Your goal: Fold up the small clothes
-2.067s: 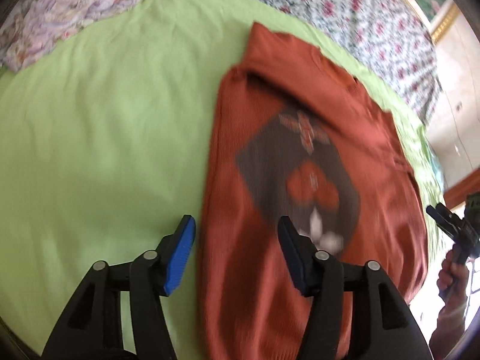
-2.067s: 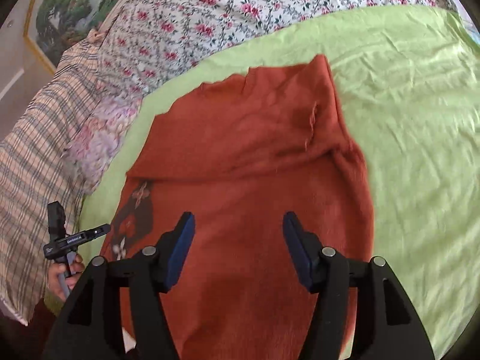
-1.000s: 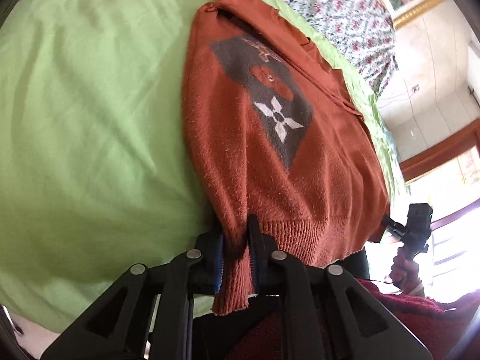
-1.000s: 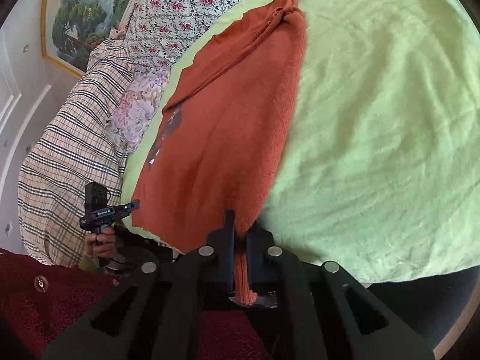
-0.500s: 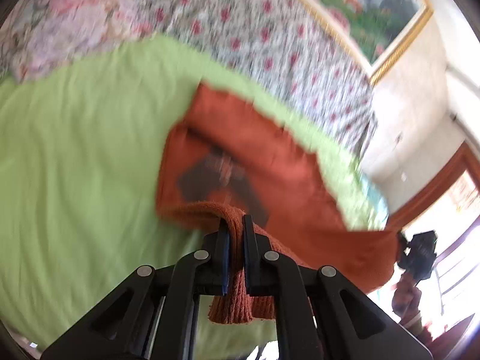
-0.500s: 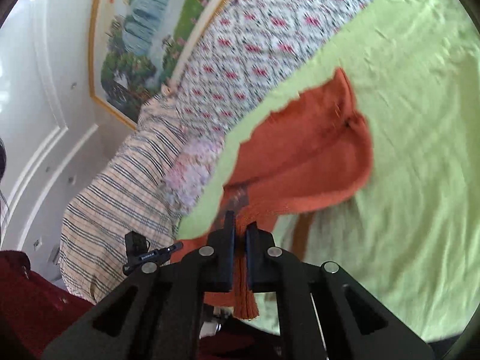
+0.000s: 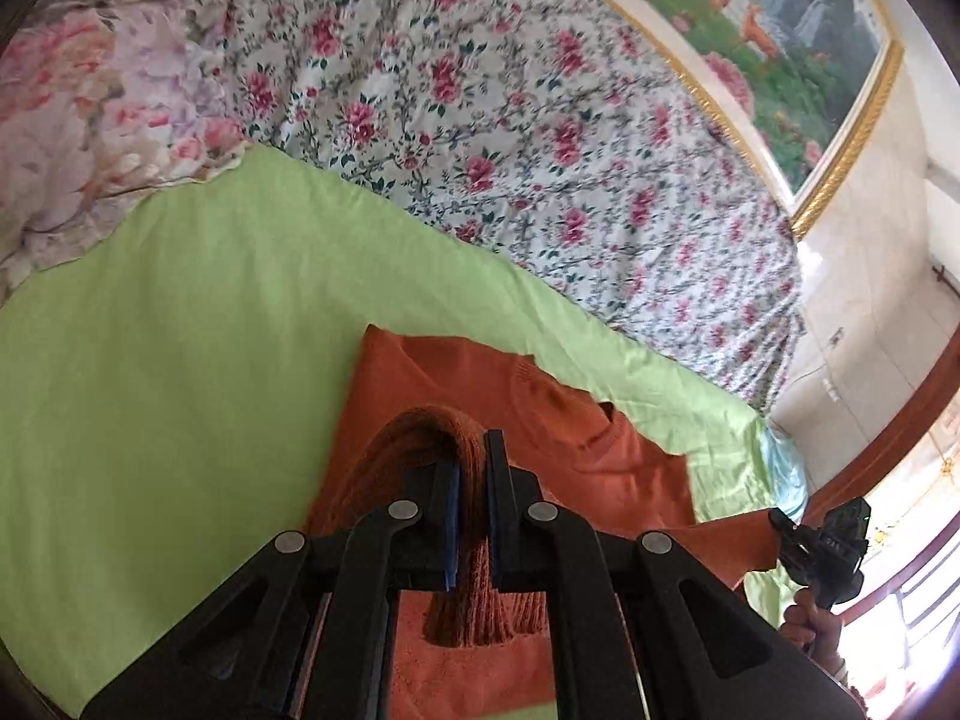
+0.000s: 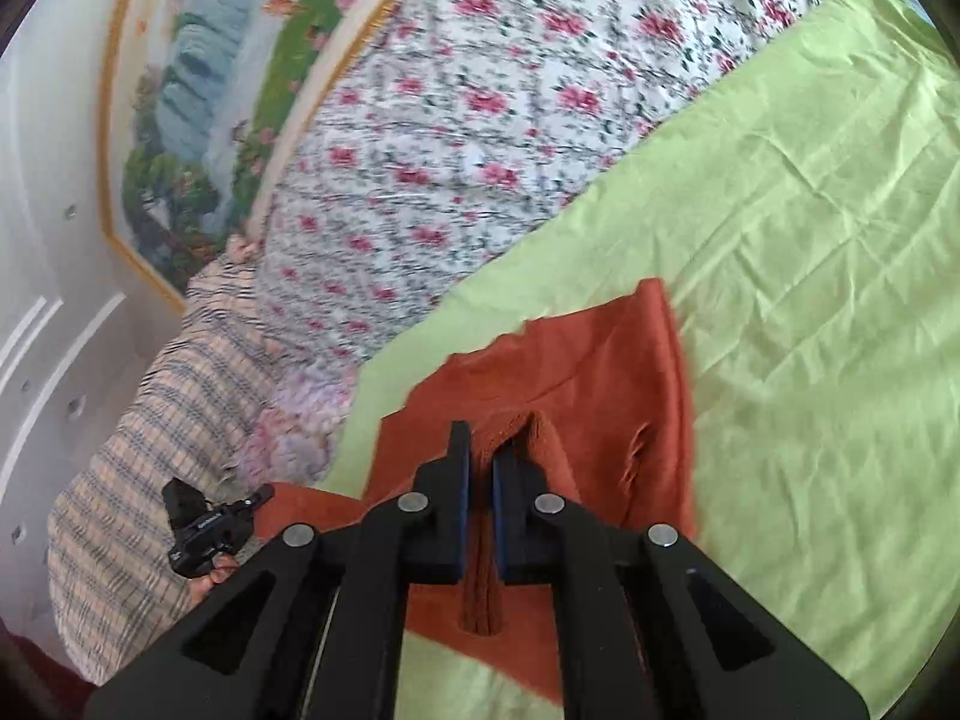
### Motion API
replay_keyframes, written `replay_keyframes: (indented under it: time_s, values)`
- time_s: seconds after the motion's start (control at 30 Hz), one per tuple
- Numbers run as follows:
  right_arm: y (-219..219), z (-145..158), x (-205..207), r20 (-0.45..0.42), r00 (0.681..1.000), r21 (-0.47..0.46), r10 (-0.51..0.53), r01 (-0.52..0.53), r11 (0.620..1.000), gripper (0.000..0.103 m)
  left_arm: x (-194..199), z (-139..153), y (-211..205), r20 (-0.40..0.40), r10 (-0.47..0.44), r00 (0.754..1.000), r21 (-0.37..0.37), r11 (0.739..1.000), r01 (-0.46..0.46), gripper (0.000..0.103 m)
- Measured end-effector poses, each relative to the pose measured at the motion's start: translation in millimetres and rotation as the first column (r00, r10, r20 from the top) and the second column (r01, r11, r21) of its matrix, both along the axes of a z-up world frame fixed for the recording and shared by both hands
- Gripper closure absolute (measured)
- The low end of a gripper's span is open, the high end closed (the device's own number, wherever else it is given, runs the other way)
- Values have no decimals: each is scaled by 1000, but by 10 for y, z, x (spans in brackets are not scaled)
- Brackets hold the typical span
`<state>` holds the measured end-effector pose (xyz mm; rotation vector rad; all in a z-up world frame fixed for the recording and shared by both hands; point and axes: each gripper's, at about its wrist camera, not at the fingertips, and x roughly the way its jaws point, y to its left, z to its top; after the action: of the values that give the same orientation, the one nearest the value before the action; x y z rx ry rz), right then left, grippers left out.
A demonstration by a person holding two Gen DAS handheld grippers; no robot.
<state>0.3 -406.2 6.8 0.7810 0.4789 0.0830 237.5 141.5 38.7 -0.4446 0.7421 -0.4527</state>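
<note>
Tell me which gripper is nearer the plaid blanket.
Left. The left gripper is beside the plaid blanket; the right gripper pinches the orange sweater's other hem corner, farther from it.

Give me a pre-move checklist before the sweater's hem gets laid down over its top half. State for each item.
1. Left gripper clamped on the ribbed hem: ok.
2. Right gripper clamped on the hem at the other corner: ok.
3. Hem stretched between the two grippers without sagging: cannot tell, the span is only partly in view.
4. Orange sweater has its collar end lying flat on the green sheet: ok.
5. Landing area on the sheet around the sweater free of other items: ok.
6. Hem corners lined up with the shoulders: cannot tell.
</note>
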Motion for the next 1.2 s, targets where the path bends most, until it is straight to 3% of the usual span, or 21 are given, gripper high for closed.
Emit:
replay_keyframes:
  time_s: [0.17, 0.33, 0.43, 0.47, 0.53, 0.57, 0.63, 0.67, 0.73, 0.8, 0.87, 0.93, 1.03, 1.13, 1.2]
  values:
    - [-281, -229, 446, -96, 994, -13, -52, 51, 999, 96, 506, -326, -164, -53, 11, 999, 25, 1000, -9, 98]
    - [-361, -574, 767, -247, 966, -66, -79, 65, 996, 94, 811, -744, -233, -152, 17, 988, 63, 998, -8, 95]
    - [-381, -644, 742, -280, 956, -49, -91, 80, 996, 93, 726, -859, -215, -189, -2, 982, 58, 998, 14, 86]
    - [-372, -610, 699, -273, 957, -46, -98, 89, 995, 92, 594, -830, -220, -184, -30, 983, 28, 999, 36, 77]
    - [-279, -439, 497, -233, 963, -110, -137, 114, 987, 81, 357, -758, -292, -160, -74, 984, 14, 997, 77, 67]
    - [-185, -360, 425, -206, 970, -141, -132, 104, 984, 80, 193, -728, -397, -146, -112, 983, 18, 993, 116, 61]
    - [160, -273, 366, -158, 987, -171, -19, -8, 985, 80, -25, -758, -636, -150, -190, 970, 17, 981, 195, 59]
    - [365, -304, 427, -177, 982, -179, 63, -96, 979, 80, -99, -841, -848, -175, -250, 952, 22, 966, 257, 59]
    - [756, -454, 617, -257, 944, -208, 206, -262, 942, 80, -107, -962, -1093, -222, -280, 934, 74, 950, 302, 59]
    - [964, -597, 809, -345, 905, -264, 250, -349, 899, 80, -22, -1061, -1237, -250, -279, 927, 132, 939, 318, 58]
    - [986, -679, 965, -424, 882, -327, 205, -360, 874, 81, 141, -1049, -1236, -251, -291, 923, 114, 938, 327, 58]
    - [873, -658, 1132, -452, 880, -384, 144, -338, 859, 83, 430, -993, -1193, -257, -243, 935, 143, 948, 285, 63]
    - [530, -476, 1322, -418, 908, -477, -33, -189, 859, 83, 898, -827, -1079, -220, -146, 964, 176, 967, 186, 61]
    - [203, -214, 1280, -330, 926, -481, -186, 5, 877, 80, 1162, -619, -895, -170, -64, 983, 144, 986, 89, 52]
    - [121, -88, 1167, -284, 936, -431, -209, 71, 900, 77, 1119, -523, -729, -142, -16, 990, 105, 994, 31, 45]
